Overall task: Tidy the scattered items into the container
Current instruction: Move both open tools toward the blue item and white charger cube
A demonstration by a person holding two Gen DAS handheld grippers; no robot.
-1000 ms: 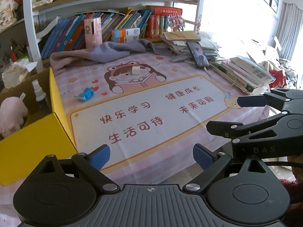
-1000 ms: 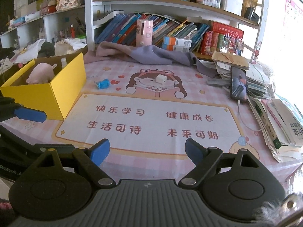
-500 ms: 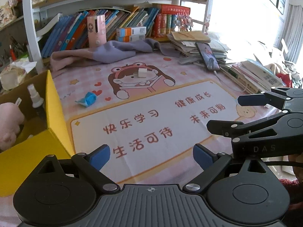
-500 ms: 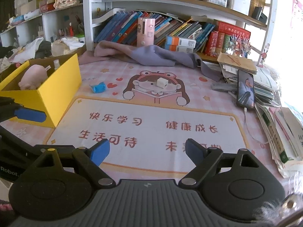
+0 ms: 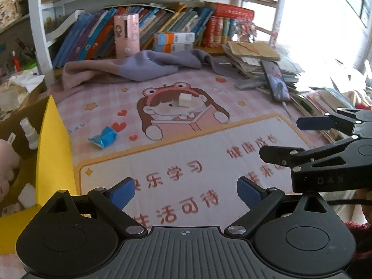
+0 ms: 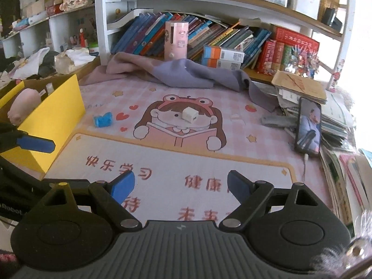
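Both my grippers, left [image 5: 186, 191] and right [image 6: 180, 186], spread empty, facing charger [image 6: 190, 114], wrapper [image 6: 103, 120]; box [image 6: 58, 107] left, ready.

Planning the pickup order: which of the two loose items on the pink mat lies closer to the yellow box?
The crumpled blue wrapper, lying near the yellow cardboard box; the small white cube-shaped plug sits farther off, on the cartoon face.

The desk mat [image 6: 176, 162] carries red Chinese characters in two rows below its cartoon girl [image 6: 183, 121]: 快乐学习 and 健康成长 above, 生活可待 and 未来可期 under them, partly hidden by the grippers. Left of the girl, faint grey letters read "DAY". The right gripper [image 5: 325, 139] body shows "DAS". The left gripper [image 6: 34, 144] shows "Robot", cut off.
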